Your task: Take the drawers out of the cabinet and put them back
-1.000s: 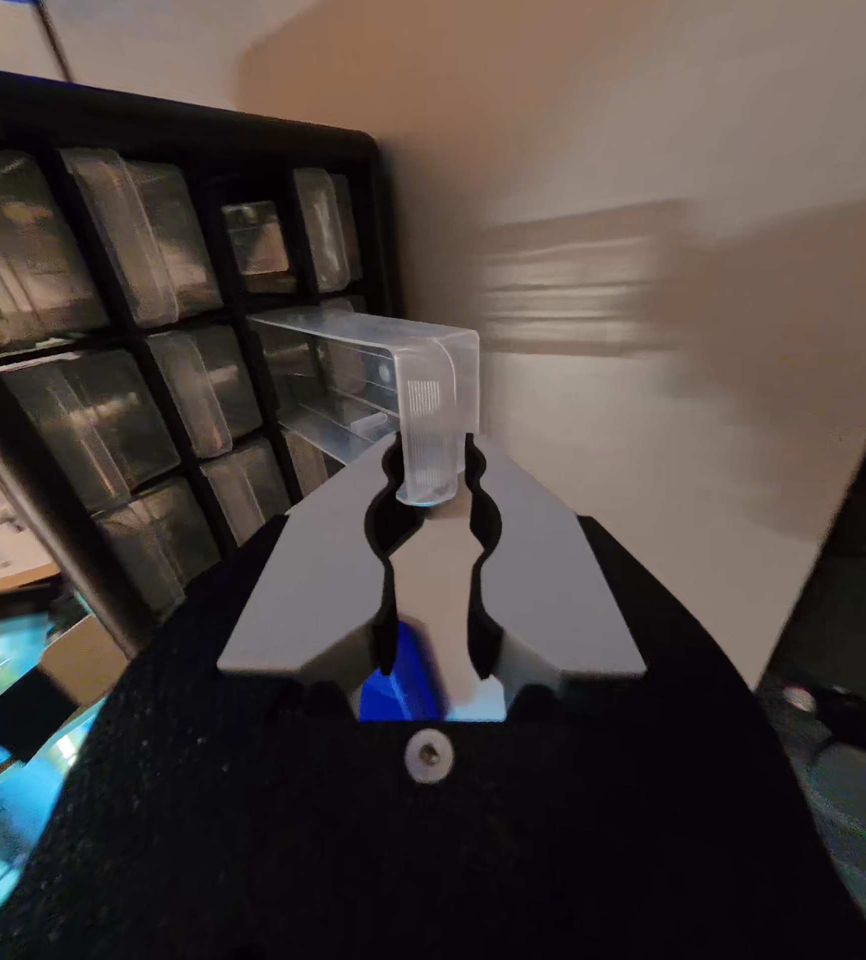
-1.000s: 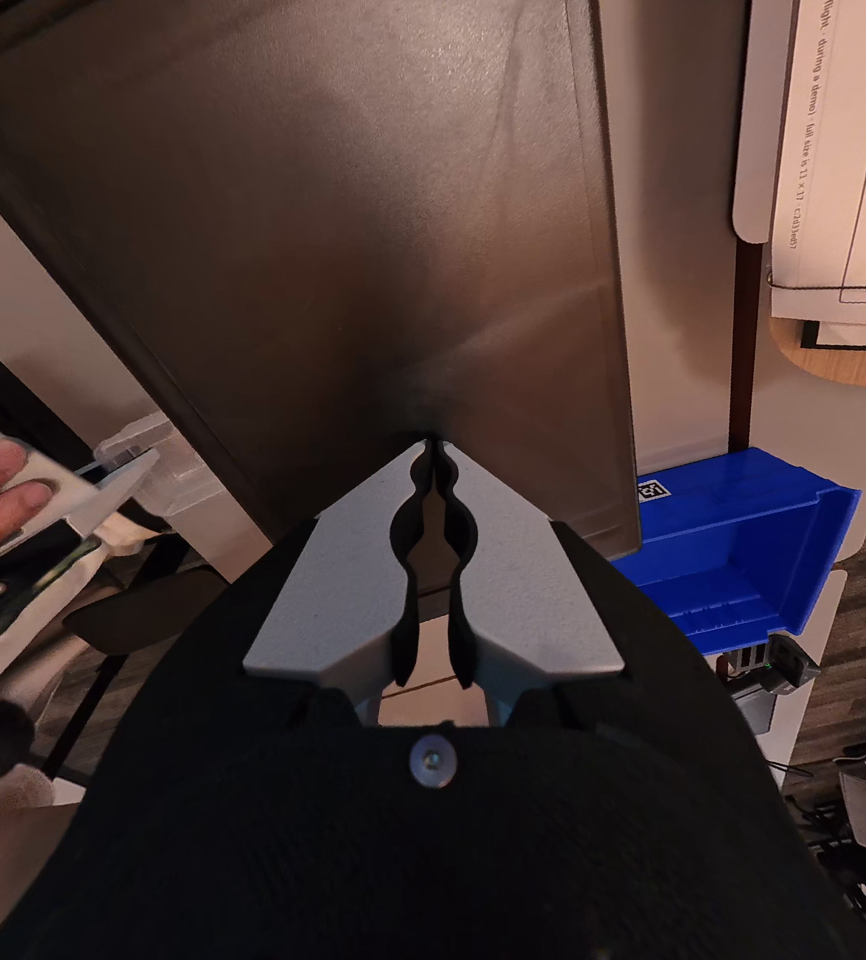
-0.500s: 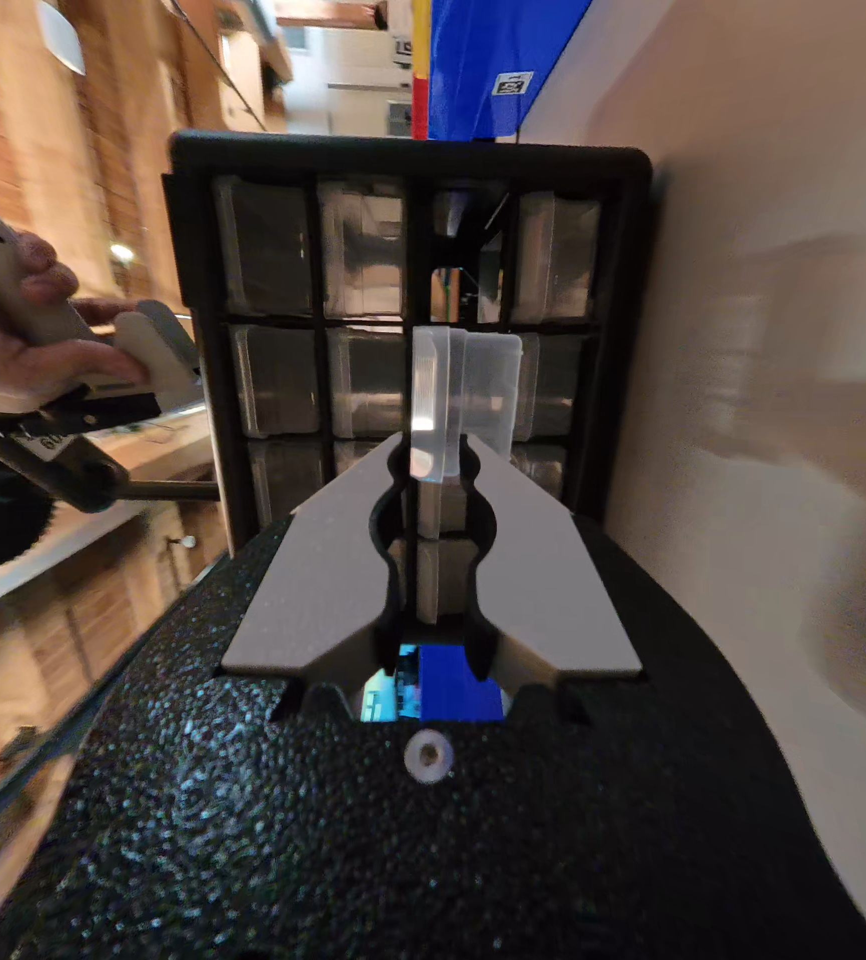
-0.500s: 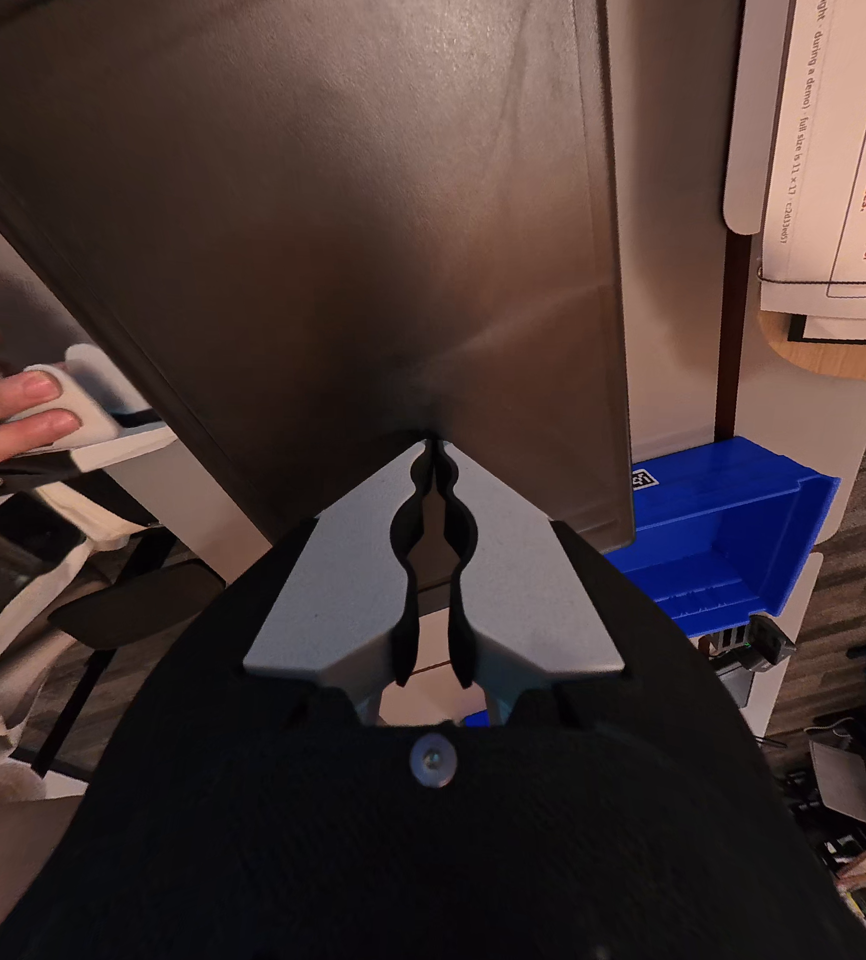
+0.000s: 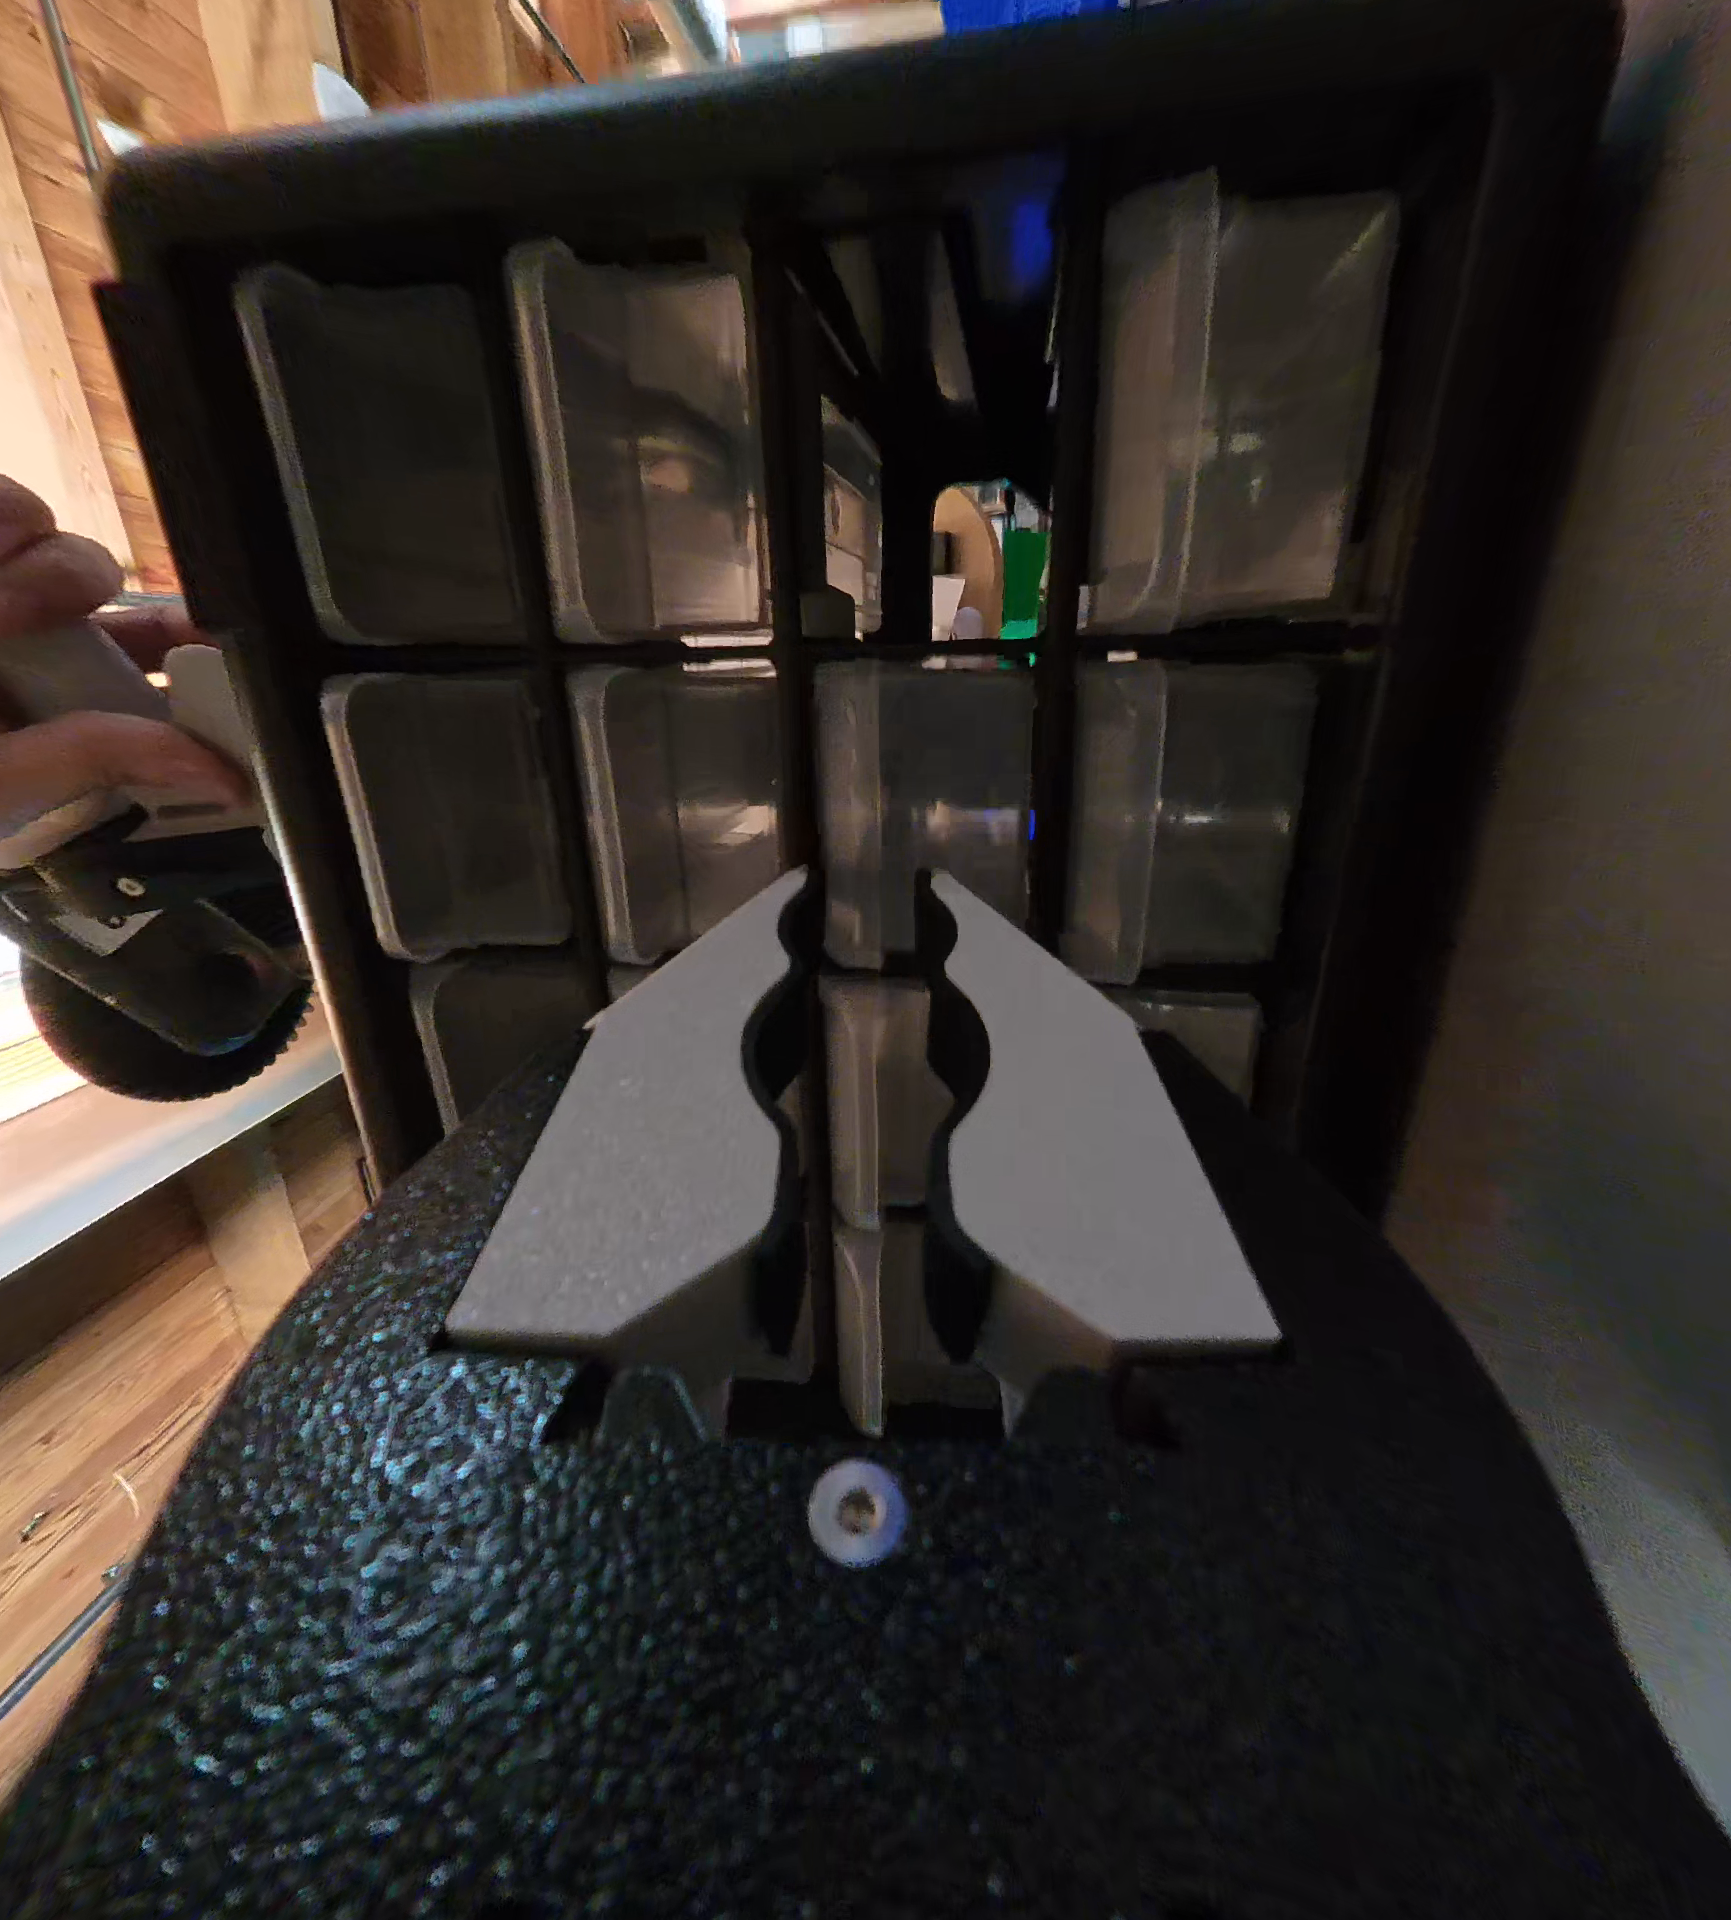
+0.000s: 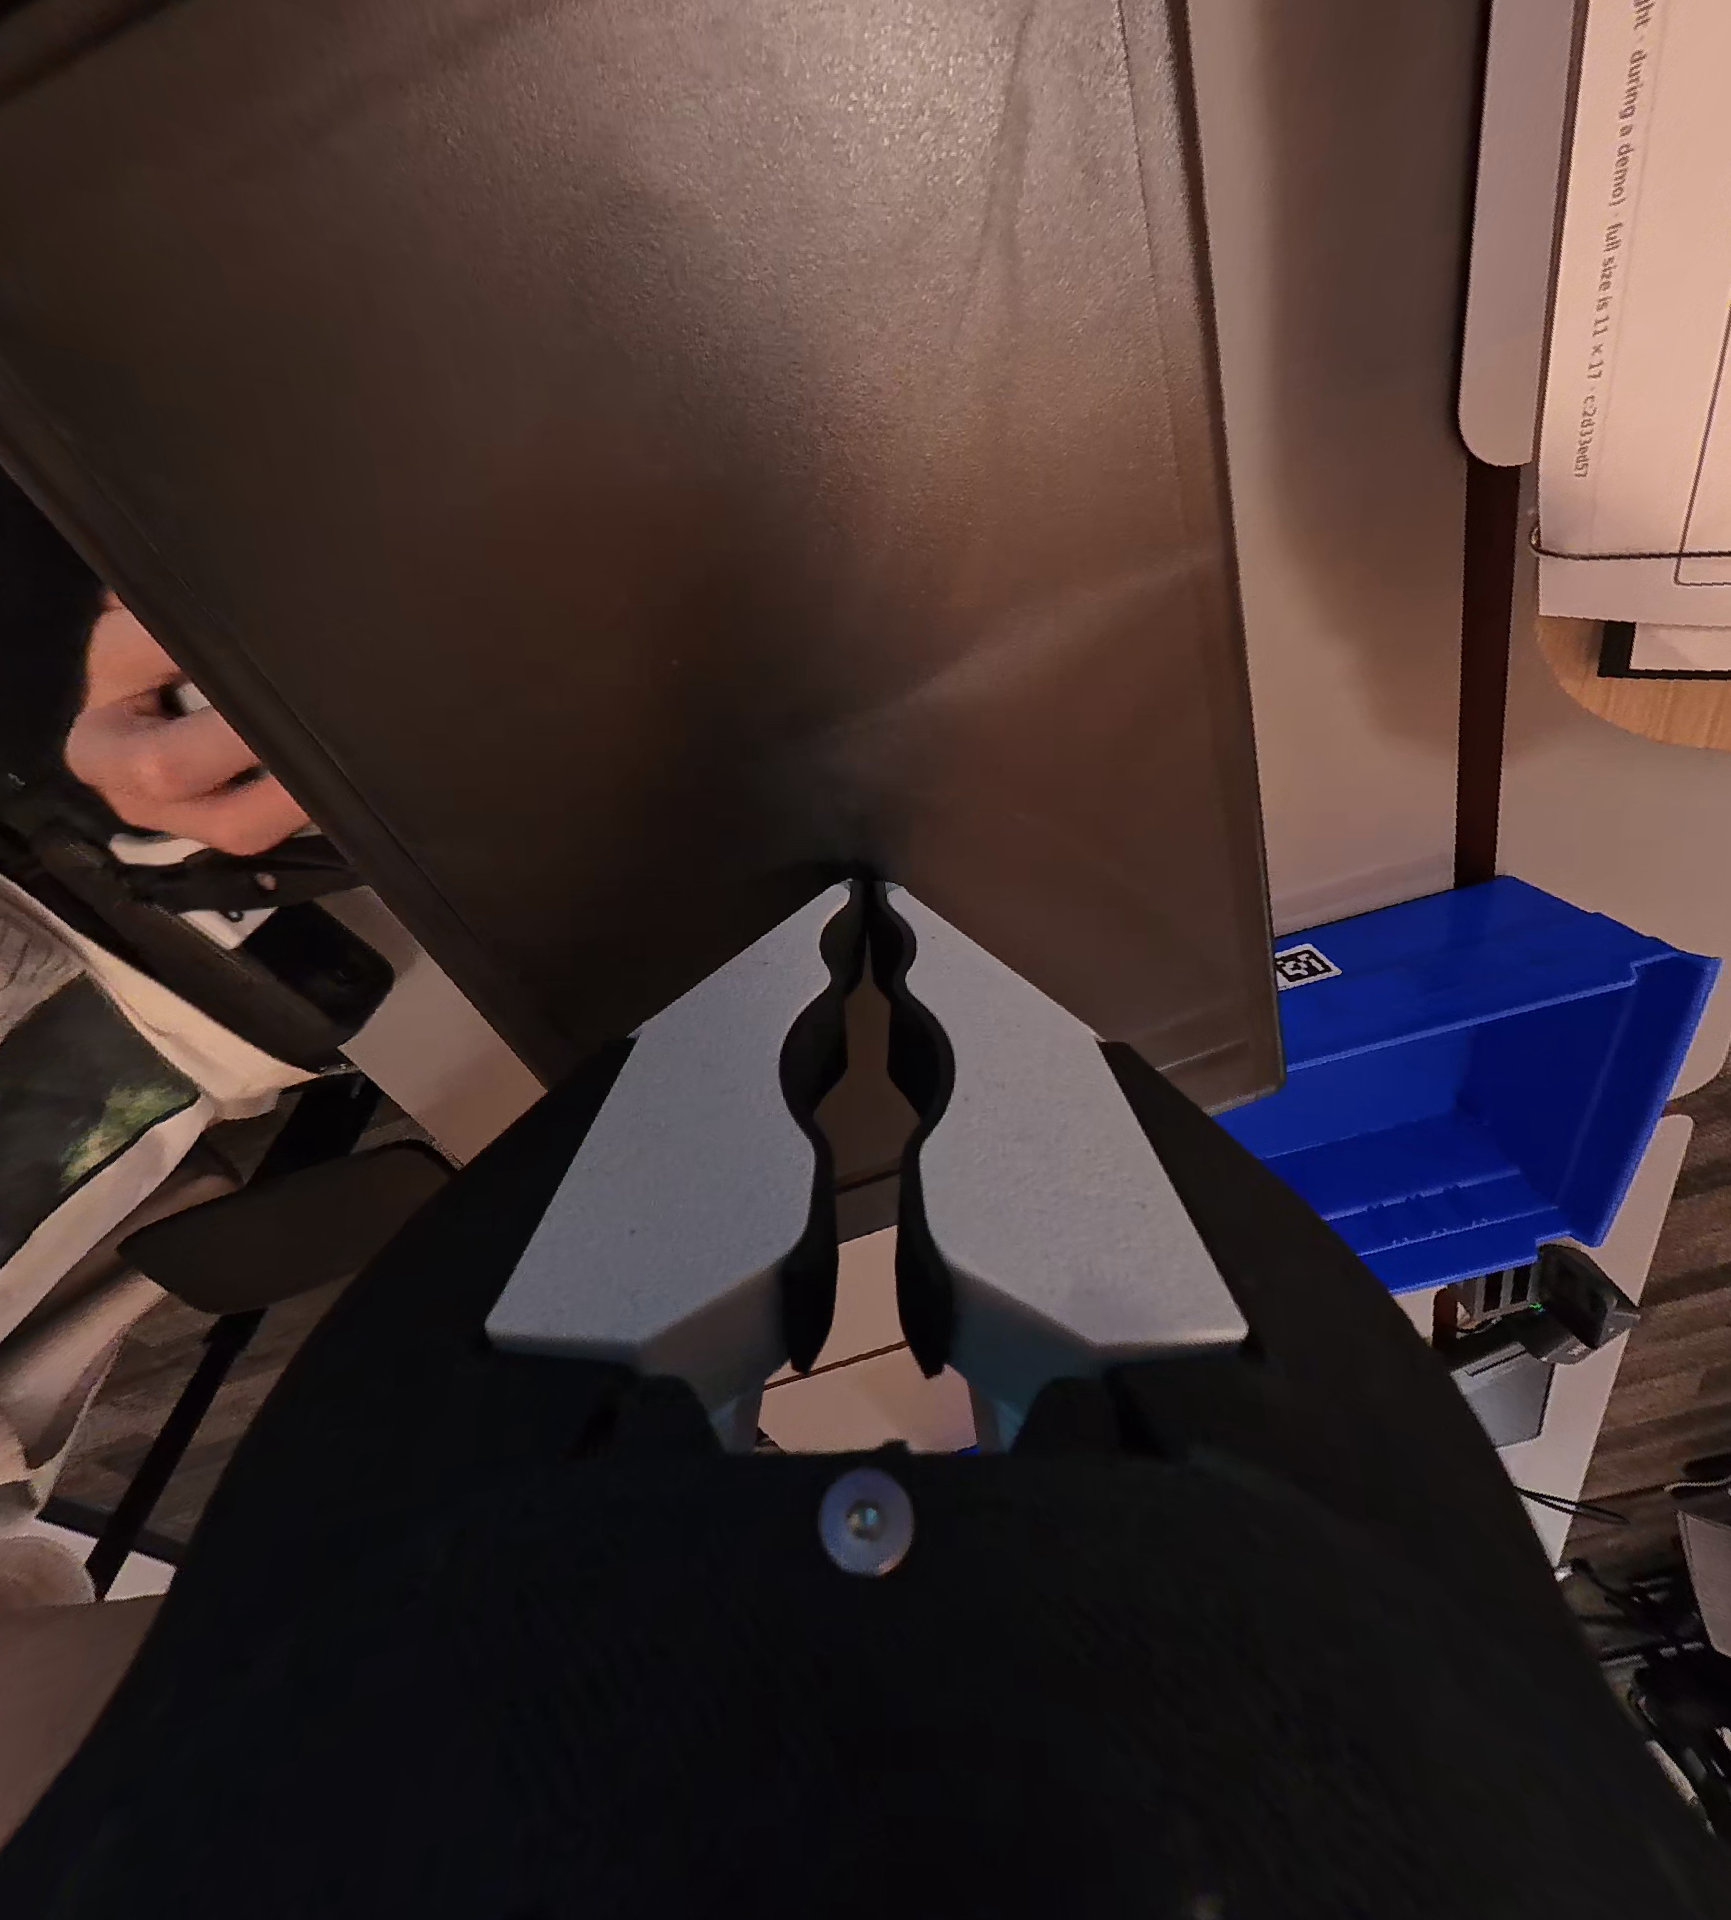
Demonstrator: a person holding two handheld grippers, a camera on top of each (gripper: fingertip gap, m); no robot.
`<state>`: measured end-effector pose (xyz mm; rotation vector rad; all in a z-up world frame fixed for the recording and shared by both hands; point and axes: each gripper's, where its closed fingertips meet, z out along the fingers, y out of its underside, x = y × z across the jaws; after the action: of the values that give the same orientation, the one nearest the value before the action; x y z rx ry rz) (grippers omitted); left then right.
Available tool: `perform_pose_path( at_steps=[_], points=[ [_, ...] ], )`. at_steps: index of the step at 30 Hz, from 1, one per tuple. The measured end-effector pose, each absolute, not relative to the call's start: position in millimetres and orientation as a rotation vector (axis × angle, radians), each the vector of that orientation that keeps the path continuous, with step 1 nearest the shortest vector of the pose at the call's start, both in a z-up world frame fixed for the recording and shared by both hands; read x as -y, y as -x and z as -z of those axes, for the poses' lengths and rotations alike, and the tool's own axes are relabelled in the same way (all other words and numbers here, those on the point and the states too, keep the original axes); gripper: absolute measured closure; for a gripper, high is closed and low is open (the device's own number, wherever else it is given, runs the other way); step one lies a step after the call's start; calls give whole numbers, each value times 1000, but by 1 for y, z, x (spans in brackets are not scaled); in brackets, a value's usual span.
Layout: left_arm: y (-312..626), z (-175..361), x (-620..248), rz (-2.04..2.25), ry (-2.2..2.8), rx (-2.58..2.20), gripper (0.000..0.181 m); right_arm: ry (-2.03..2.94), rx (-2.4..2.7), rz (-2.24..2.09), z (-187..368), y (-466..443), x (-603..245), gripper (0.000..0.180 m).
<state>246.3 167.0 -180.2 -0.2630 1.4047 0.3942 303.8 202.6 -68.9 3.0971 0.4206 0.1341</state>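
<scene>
The black cabinet (image 5: pixel 944 125) fills the left wrist view, its slots holding clear plastic drawers. My left gripper (image 5: pixel 869 878) is shut on the handle tab of one clear drawer (image 5: pixel 944 790), which sits in its slot, third across in the second row. The slot above it (image 5: pixel 934 436) is empty and I can see through it. My right gripper (image 6: pixel 866 885) is shut with nothing in it, its tips pressed against the cabinet's smooth black side panel (image 6: pixel 632 416). It also shows in the left wrist view (image 5: pixel 165 935), held by a hand (image 5: pixel 19 748) at the cabinet's left edge.
A pale wall (image 5: pixel 1671 831) stands close along the cabinet's right side. A blue bin (image 6: pixel 1463 1091) lies just beyond the cabinet in the right wrist view, with papers on a clipboard (image 6: pixel 1692 312) above it. Wooden boards (image 5: pixel 61 1403) lie at the lower left.
My left gripper swung round to face the cabinet and pushed the held clear drawer into its slot. My right gripper stayed pressed on the cabinet's side.
</scene>
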Motion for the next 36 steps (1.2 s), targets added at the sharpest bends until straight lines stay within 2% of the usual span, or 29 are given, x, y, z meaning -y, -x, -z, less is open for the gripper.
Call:
perform_pose_path(
  at_steps=[4,6,10,15,18,20,23,26,30,33,36],
  points=[
    [-247,180,-167,-379,248,-1379,167,-3095,-412,-139,69,-304,-203,180],
    [-245,178,-166,-359,248,-1356,173,-3088,-408,-147,69,-304,-203,180],
    [-235,169,-157,-281,272,-1346,153,-3056,-406,-188,69,-304,-202,180],
    [-184,115,-155,72,442,-1308,149,-3004,-409,-227,69,-305,-202,180],
    [-146,73,-204,184,566,-1270,152,-2979,-407,-253,69,-305,-202,180],
    [-123,51,-252,290,703,-1253,162,-2960,-413,-277,69,-305,-202,180],
    [-97,37,-345,438,1064,-1233,163,-2931,-429,-313,69,-305,-202,180],
    [-86,58,-433,502,1495,-1284,152,-2910,-437,-317,69,-305,-202,180],
    [-95,104,-502,641,2065,-1340,133,-2904,-434,-274,69,-305,-202,180],
    [-104,128,-561,518,2298,-1277,120,-2917,-431,-243,69,-305,-202,180],
    [-112,150,-604,424,2484,-1205,118,-2934,-444,-221,69,-305,-202,180]
  ],
)
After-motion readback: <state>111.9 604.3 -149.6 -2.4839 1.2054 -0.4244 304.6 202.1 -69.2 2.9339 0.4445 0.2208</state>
